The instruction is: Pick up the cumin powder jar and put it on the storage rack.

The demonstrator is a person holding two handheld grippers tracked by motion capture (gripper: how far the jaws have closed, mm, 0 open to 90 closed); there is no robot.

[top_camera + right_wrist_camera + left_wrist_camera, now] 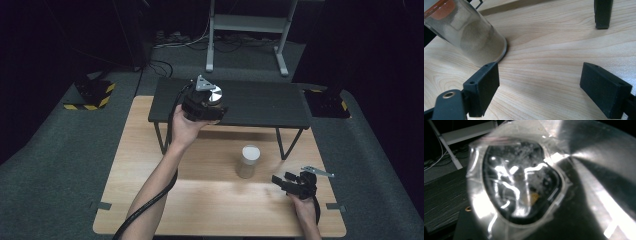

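A person's left hand holds my left gripper [212, 102] above the front left part of a low black shelf [260, 102]. It is shut on a shiny round metal lid [215, 94]. In the left gripper view the lid [586, 182] is very close and blurred, with a clear, glaring liner [519, 182] in its hollow. A lidless glass jar [248, 161] of pale sandy powder stands on the wooden table [200, 200], in front of the shelf. My right gripper [280, 181] rests low on the table to the jar's right, open. In the right gripper view the jar [469, 32] stands just beyond the left jaw, outside the gap of my right gripper [539, 82].
The shelf stands on thin black legs; one leg [602, 13] is beyond the right jaw. Its dark top [441, 195] lies under the lid. A grey metal stand [247, 30] and cables are on the floor behind the table. Bare wood lies left of the jar.
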